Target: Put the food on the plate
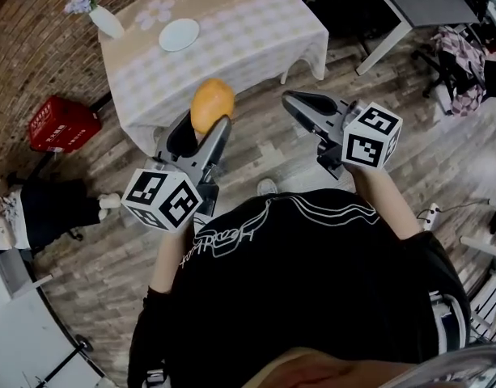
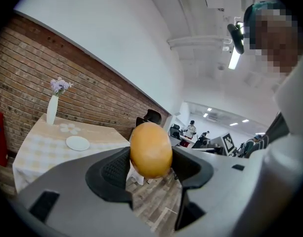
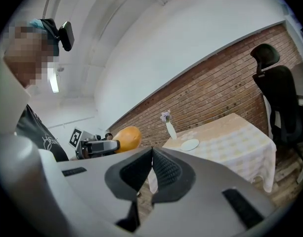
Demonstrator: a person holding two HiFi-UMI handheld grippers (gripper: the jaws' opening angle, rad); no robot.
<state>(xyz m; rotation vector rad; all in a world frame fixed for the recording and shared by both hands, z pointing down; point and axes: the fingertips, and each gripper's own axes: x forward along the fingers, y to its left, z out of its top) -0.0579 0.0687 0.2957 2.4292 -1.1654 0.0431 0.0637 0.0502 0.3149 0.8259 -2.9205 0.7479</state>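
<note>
A round orange-yellow piece of food [image 1: 211, 103] sits between the jaws of my left gripper [image 1: 203, 133], which is shut on it and holds it in the air short of the table. In the left gripper view the food [image 2: 150, 149] fills the gap between the pads. A small white plate [image 1: 180, 34] lies bare on the cloth-covered table [image 1: 248, 31], farther ahead; the same plate [image 2: 77, 143] shows at the left of that view. My right gripper [image 1: 294, 101] hovers to the right, its jaws [image 3: 152, 154] pressed together with nothing in them.
A white vase with purple flowers [image 1: 102, 16] stands at the table's far left corner. A red crate [image 1: 61, 124] sits on the wooden floor by the brick wall. A black office chair [image 3: 277, 98] and a desk [image 1: 426, 2] stand right of the table.
</note>
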